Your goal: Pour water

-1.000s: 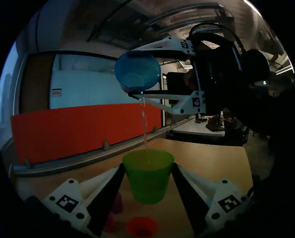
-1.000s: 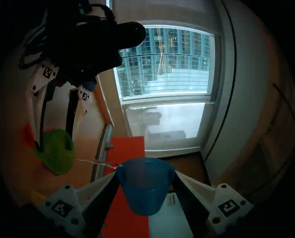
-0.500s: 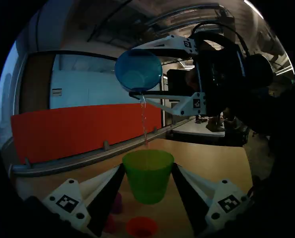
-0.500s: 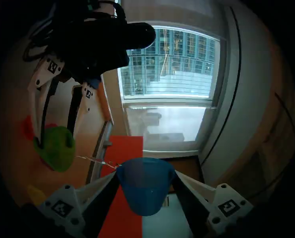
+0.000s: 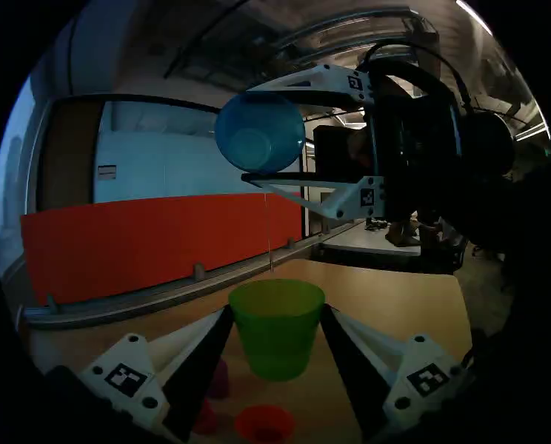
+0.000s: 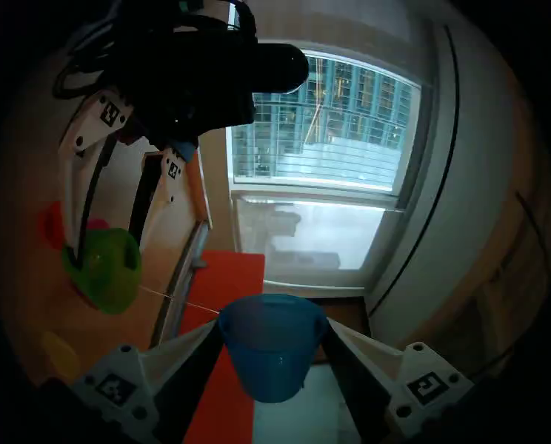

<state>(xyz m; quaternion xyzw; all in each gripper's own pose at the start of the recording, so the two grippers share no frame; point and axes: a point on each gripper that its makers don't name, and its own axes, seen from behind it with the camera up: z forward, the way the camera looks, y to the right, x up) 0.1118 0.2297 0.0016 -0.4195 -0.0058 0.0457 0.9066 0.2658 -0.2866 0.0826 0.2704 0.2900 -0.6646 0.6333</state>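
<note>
A: The left tool (image 5: 277,317) is clamped on a green translucent plastic cup (image 5: 277,340). The cup is upright, with a finger pressing each side, and seems lifted off the pale wooden desk (image 5: 401,296).

B: And the right tool (image 6: 272,331)?

A: Closed round a blue translucent plastic cup (image 6: 270,362), above the green cup and tipped well over, mouth towards it. A thin thread of water (image 5: 267,222) drops from its lip to the green cup's far rim.

B: So the pour looks nearly finished. What could go wrong?

A: The thread lands close to the rim, not the centre. If the blue cup drifts away from the green cup, or the green cup tilts, water goes onto the desk. A thread this thin may also cling to the blue cup's wall and drip outside the green cup.

B: Anything below?

A: A small red cup (image 5: 264,423) stands on the desk beneath the green cup. Stray drips could fall into it.

B: The grip?

A: The cups are smooth, tapered plastic. A slackened squeeze could let either one slide.
</note>
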